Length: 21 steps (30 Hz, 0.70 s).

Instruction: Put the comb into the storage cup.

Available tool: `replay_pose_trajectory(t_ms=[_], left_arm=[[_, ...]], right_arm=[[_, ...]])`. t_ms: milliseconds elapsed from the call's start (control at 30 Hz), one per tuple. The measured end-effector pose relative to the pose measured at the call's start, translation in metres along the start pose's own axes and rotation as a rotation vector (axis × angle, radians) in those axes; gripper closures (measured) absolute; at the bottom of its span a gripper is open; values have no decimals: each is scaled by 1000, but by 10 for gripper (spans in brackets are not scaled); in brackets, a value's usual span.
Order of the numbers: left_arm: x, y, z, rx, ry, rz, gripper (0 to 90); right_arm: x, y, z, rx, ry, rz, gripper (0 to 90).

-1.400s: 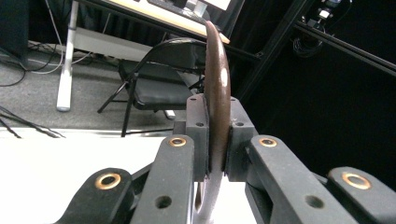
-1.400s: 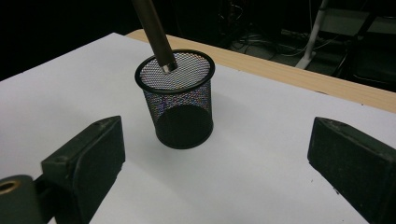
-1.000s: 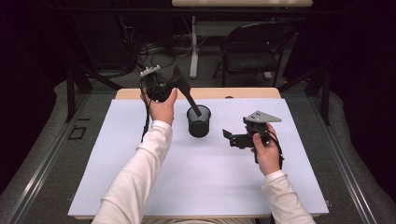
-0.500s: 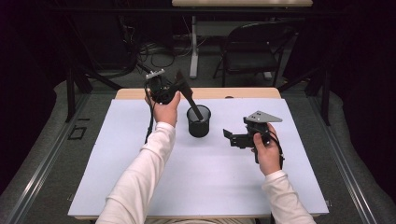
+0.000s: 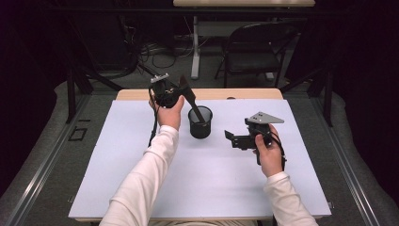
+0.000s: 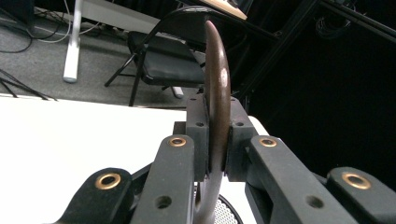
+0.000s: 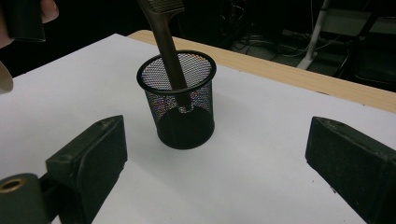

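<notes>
in the high view the left tool (image 5: pixel 181 90) is gripping a dark brown spatula (image 5: pixel 194 104) near its broad end, above the far left part of the desk (image 5: pixel 117 155). the spatula is slanting down to the right, and its handle end is sitting inside the black mesh cup (image 5: pixel 200 123), which is standing upright on the white desk cover, between the two hands. the right tool (image 5: pixel 231 139) is hovering to the right of the cup, well apart from it, pointing toward it with its jaws standing wide and nothing between them. a folding chair (image 5: pixel 254 52) is standing on the floor beyond the desk.

in the left gripper view the left tool's (image 6: pixel 215 140) jaws are pressing on both flat sides of the spatula (image 6: pixel 217 88), seen edge on and rising between them. a bit of mesh is showing below.

in the right gripper view the right tool's (image 7: pixel 215 158) jaws are standing wide apart, framing the mesh cup (image 7: pixel 180 105) farther off. the spatula's (image 7: pixel 168 51) handle is leaning into the cup, its tip reaching down inside.
</notes>
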<state>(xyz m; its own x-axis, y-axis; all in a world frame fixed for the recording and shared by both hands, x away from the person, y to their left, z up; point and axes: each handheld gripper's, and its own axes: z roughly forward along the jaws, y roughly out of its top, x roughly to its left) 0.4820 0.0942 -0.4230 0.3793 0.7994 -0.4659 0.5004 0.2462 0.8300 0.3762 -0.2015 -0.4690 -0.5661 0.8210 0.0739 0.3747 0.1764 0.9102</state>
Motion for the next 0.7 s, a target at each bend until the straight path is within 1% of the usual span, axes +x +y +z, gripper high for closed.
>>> replay_pose_trajectory(t_ms=[300, 433, 467, 700], left_arm=[[6, -8, 3, 17, 3, -15, 841], [7, -11, 5, 20, -3, -28, 841], [8, -12, 6, 21, -1, -26, 841], [11, -17, 8, 31, -7, -49, 840]], right_arm=[[0, 0, 0, 1, -1, -3, 58], [1, 0, 0, 3, 1, -4, 58], [1, 0, 0, 4, 1, -3, 58], [1, 0, 0, 5, 1, -3, 58]])
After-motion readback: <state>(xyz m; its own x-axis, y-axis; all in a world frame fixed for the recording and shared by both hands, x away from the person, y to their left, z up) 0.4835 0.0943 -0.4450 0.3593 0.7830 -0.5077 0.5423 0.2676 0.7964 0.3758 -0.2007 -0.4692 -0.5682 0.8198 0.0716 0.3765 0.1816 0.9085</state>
